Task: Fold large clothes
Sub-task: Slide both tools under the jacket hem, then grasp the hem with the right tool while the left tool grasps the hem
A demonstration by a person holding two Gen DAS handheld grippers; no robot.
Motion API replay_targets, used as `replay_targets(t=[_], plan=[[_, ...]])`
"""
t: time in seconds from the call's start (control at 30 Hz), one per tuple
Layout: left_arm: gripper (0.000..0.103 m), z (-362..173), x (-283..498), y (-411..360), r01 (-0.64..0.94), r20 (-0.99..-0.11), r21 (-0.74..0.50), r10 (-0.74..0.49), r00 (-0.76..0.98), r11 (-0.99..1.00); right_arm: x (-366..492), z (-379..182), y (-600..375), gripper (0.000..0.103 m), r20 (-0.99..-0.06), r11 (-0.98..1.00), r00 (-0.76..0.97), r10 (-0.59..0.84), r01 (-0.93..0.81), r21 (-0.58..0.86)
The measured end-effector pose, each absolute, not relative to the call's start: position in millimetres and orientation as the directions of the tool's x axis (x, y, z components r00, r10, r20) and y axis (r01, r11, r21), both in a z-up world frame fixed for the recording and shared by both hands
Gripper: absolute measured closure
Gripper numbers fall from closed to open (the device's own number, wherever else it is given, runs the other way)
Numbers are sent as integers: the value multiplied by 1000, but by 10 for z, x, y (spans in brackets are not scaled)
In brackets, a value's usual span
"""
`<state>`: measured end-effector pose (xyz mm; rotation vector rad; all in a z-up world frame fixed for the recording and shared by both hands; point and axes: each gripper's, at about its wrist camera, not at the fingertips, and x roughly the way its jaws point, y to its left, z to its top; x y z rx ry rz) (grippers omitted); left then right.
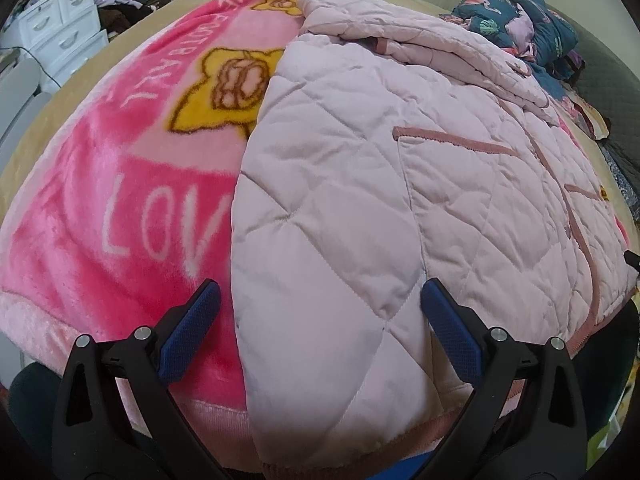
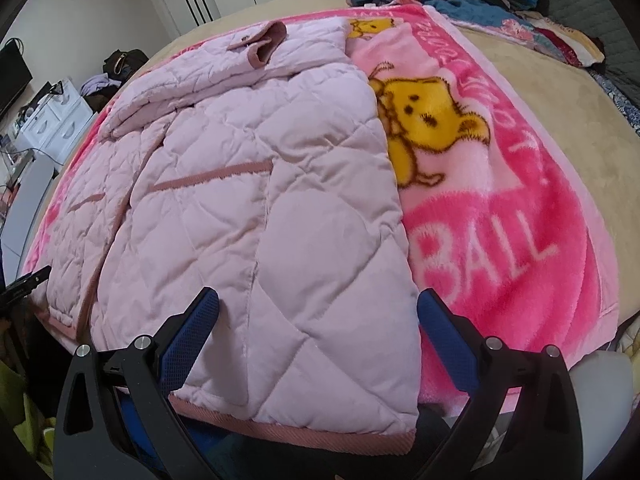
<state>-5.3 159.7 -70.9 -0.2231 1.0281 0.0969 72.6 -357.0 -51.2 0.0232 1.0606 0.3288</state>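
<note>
A big, puffy, pale pink quilted coat (image 1: 360, 200) lies flat on a fuzzy bright pink blanket with yellow bears (image 1: 120, 200), and the blanket covers a wide bed with a tan sheet (image 2: 540, 92). The coat's bottom edge is near, at the edge of the bed. Its sleeves look folded in over the far part, with one dusty pink cuff (image 2: 268, 46) sticking up.

The left claw (image 1: 320, 296) is wide open, holding nothing. It sits over the near left corner of the coat. The right claw (image 2: 318, 300) is wide open too, with nothing in it, over the near right corner. I cannot tell if the blue pads (image 2: 192, 340) touch the cloth yet.

The coat looks soft and squishy, not stiff. It is probably light for how big it is, but thick, so a small pinch may slip off. The smooth cloth may slide. I think the best places to grab are the two near corners, right at the dusty pink bottom band (image 2: 304, 428), where the edge is firmer. Take care to pinch only the coat and not the fuzzy blanket under it.
</note>
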Motion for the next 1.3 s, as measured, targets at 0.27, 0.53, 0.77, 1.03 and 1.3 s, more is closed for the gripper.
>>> replay_targets(t=[0.27,0.53,0.77,1.03,1.3], plan=[[9,-723,-151,1576,-181,-858,-154,-40,512,971,779,-661,-3670,4,-867,925,346,358,-256,280],[9,-743,-198,1485,-142,-858,-197,-100,505,970,644,-641,-3612,11,-834,873,309,458,-333,356],[9,-806,-120,1536,-148,-847,-269,-160,506,952,560,-529,-3789,44,-790,843,321,523,-334,422],[51,-709,-100,1490,-121,-816,-267,-157,557,956,691,-742,-3781,28,-812,824,225,539,-339,453],[92,-421,-117,1528,-72,-763,-272,-170,623,960,600,-458,-3778,78,-699,765,320,640,-345,543]])
